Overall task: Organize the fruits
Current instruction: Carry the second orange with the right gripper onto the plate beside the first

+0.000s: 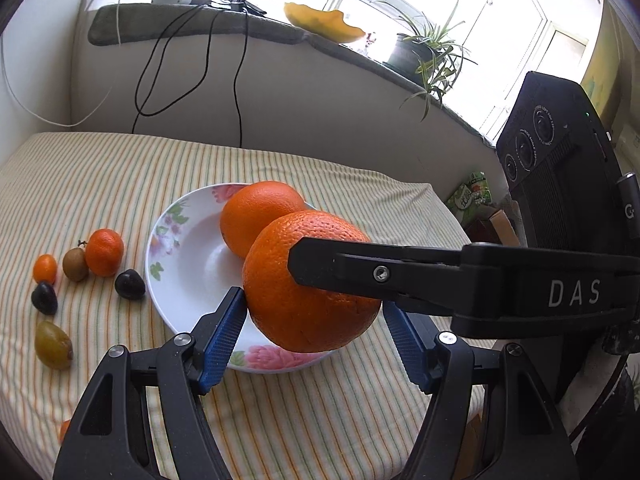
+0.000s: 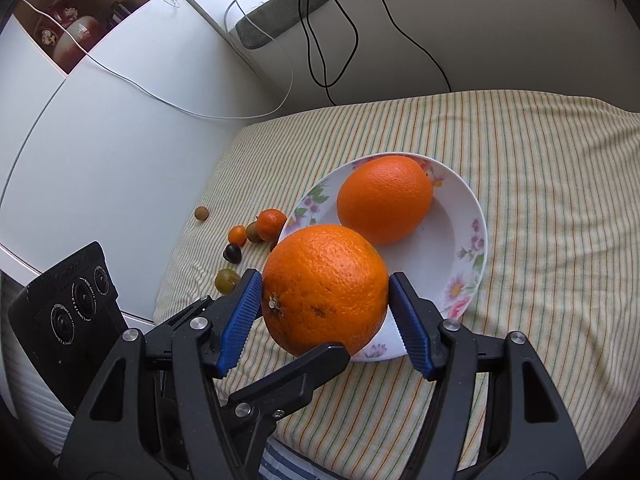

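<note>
A large orange [image 1: 312, 284] [image 2: 326, 286] hangs above the near rim of a white floral plate [image 1: 176, 248] [image 2: 464, 240]. Both grippers meet on it. My left gripper [image 1: 314, 324] has its blue pads against the orange's sides. My right gripper [image 2: 326, 312] also has its pads on the orange, and one of its black fingers [image 1: 360, 268] crosses the fruit in the left wrist view. A second orange [image 1: 256, 216] [image 2: 384, 198] lies in the plate.
Small fruits lie on the striped cloth left of the plate: a tangerine [image 1: 104, 252], a kumquat [image 1: 45, 268], a kiwi berry [image 1: 75, 265], two dark plums [image 1: 130, 284], a green plum [image 1: 53, 345]. Cables hang from the windowsill [image 1: 200, 28]. A white cabinet [image 2: 100, 140] stands at the left.
</note>
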The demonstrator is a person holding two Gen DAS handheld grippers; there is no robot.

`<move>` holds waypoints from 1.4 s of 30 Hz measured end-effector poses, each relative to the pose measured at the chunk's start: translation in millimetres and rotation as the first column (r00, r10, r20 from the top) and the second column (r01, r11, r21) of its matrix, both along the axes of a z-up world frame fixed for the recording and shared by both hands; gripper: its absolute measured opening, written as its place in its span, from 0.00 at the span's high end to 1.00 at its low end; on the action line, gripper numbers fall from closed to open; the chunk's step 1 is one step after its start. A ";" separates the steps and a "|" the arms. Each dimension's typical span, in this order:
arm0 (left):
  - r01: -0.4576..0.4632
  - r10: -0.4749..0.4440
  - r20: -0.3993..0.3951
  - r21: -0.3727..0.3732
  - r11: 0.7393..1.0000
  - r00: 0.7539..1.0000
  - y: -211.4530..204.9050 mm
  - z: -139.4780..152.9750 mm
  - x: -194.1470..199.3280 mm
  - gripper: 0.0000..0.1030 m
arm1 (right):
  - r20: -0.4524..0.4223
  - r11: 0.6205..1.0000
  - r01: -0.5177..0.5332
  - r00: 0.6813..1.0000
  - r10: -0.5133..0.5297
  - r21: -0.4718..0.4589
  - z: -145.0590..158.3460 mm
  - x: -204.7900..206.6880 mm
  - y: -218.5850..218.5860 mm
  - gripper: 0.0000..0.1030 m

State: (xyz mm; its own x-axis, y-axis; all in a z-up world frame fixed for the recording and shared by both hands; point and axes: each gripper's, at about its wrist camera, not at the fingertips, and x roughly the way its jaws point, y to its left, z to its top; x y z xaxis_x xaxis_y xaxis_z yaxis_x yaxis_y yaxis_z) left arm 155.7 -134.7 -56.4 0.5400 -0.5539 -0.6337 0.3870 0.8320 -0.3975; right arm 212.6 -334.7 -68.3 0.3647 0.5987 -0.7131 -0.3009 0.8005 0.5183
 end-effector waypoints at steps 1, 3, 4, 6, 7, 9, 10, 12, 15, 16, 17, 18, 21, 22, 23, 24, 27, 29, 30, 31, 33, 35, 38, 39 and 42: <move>0.003 -0.003 -0.003 0.002 1.000 1.000 -0.6 -1.9 -1.6 0.32 | -0.004 1.000 0.002 1.000 -0.002 0.001 -2.1 1.3 -2.2 0.34; 0.006 -0.006 -0.013 0.007 1.000 1.000 -4.4 -5.5 0.2 0.32 | -0.012 1.000 0.005 1.000 -0.005 0.003 -6.9 4.5 -5.5 0.34; 0.006 -0.006 -0.017 0.010 1.000 1.000 -6.3 -7.0 1.2 0.32 | -0.018 1.000 0.007 1.000 -0.006 0.006 -9.4 4.3 -10.5 0.34; 0.009 -0.009 -0.027 0.018 1.000 1.000 -10.3 -10.2 3.4 0.32 | -0.030 1.000 0.010 1.000 -0.010 0.011 -14.0 6.8 -14.1 0.34; 0.011 -0.010 -0.031 0.020 1.000 0.999 -11.4 -11.7 4.5 0.32 | -0.036 1.000 0.013 0.999 -0.012 0.014 -16.3 8.8 -15.9 0.34; 0.015 -0.014 -0.037 0.027 1.000 0.999 -13.9 -13.9 5.6 0.32 | -0.043 1.000 0.015 0.999 -0.015 0.015 -19.8 11.1 -18.8 0.34; 0.017 -0.015 -0.038 0.030 0.999 0.999 -14.9 -14.9 6.7 0.32 | -0.045 1.000 0.017 0.999 -0.017 0.016 -21.4 12.4 -19.9 0.34; 0.021 -0.019 -0.040 0.037 0.999 0.999 -18.7 -16.1 9.4 0.32 | -0.050 1.000 0.021 0.999 -0.020 0.021 -24.1 16.7 -21.4 0.34; 0.024 -0.022 -0.047 0.043 0.999 0.999 -23.3 -18.0 13.5 0.32 | -0.054 0.999 0.026 0.998 -0.025 0.020 -25.6 18.1 -22.1 0.34; 0.025 -0.023 -0.051 0.042 0.999 0.998 -24.0 -18.8 14.5 0.32 | -0.055 0.999 0.028 0.998 -0.026 0.018 -26.1 18.6 -22.2 0.34; 0.026 -0.024 -0.055 0.042 0.999 0.998 -24.6 -19.6 15.4 0.32 | -0.057 0.999 0.028 0.998 -0.027 0.017 -26.4 18.8 -23.3 0.34; 0.026 -0.023 -0.057 0.043 0.999 0.998 -25.3 -20.2 16.0 0.32 | -0.059 0.999 0.029 0.998 -0.028 0.016 -27.0 19.3 -23.4 0.34; 0.026 -0.023 -0.053 0.052 0.998 0.998 -26.3 -20.7 16.3 0.32 | -0.060 0.999 0.031 0.998 -0.030 0.021 -27.4 19.2 -24.7 0.34; 0.027 -0.024 -0.054 0.054 0.998 0.998 -26.6 -20.4 16.6 0.32 | -0.060 0.999 0.031 0.998 -0.030 0.022 -27.2 19.1 -24.7 0.34; 0.027 -0.024 -0.054 0.057 0.998 0.998 -27.0 -20.2 17.0 0.32 | -0.059 0.999 0.033 0.998 -0.031 0.022 -27.3 19.1 -25.0 0.34; 0.026 -0.023 -0.050 0.065 0.998 0.998 -28.5 -19.6 17.2 0.32 | -0.058 0.999 0.035 0.998 -0.034 0.019 -27.4 19.0 -24.9 0.34; 0.021 -0.017 -0.036 0.090 0.996 0.999 -30.6 -18.1 17.1 0.32 | -0.049 0.999 0.034 0.998 -0.034 0.001 -26.4 18.4 -22.3 0.33; 0.017 -0.014 -0.030 0.100 0.995 0.999 -29.6 -17.0 16.2 0.32 | -0.028 0.999 0.034 0.999 -0.034 -0.019 -23.0 18.0 -18.8 0.33; 0.014 -0.012 -0.026 0.100 0.995 1.000 -29.6 -16.1 16.6 0.32 | -0.012 0.999 0.040 0.999 -0.040 -0.029 -20.2 17.3 -18.0 0.33; 0.011 -0.009 -0.025 0.097 0.995 1.000 -28.8 -15.4 16.5 0.32 | -0.001 0.998 0.046 0.999 -0.046 -0.037 -17.8 17.3 -18.3 0.33; 0.012 -0.010 -0.021 0.097 0.995 1.000 -27.1 -14.3 15.3 0.32 | 0.006 0.998 0.055 0.998 -0.055 -0.034 -14.2 17.0 -20.1 0.32; 0.011 -0.009 -0.015 0.101 0.995 1.000 -25.7 -13.5 13.3 0.32 | 0.012 0.998 0.061 0.998 -0.061 -0.030 -11.7 16.6 -23.2 0.32; 0.010 -0.010 -0.006 0.108 0.994 1.000 -23.7 -12.4 10.2 0.32 | 0.026 0.997 0.068 0.997 -0.067 -0.035 -8.0 14.4 -25.7 0.31; 0.009 -0.009 -0.003 0.111 0.994 1.000 -22.7 -12.1 8.7 0.32 | 0.030 0.997 0.070 0.997 -0.069 -0.037 -6.9 13.4 -26.2 0.31; 0.007 -0.007 0.001 0.109 0.994 1.000 -18.9 -9.8 5.3 0.32 | 0.045 0.996 0.073 0.996 -0.071 -0.045 -3.2 9.5 -27.9 0.30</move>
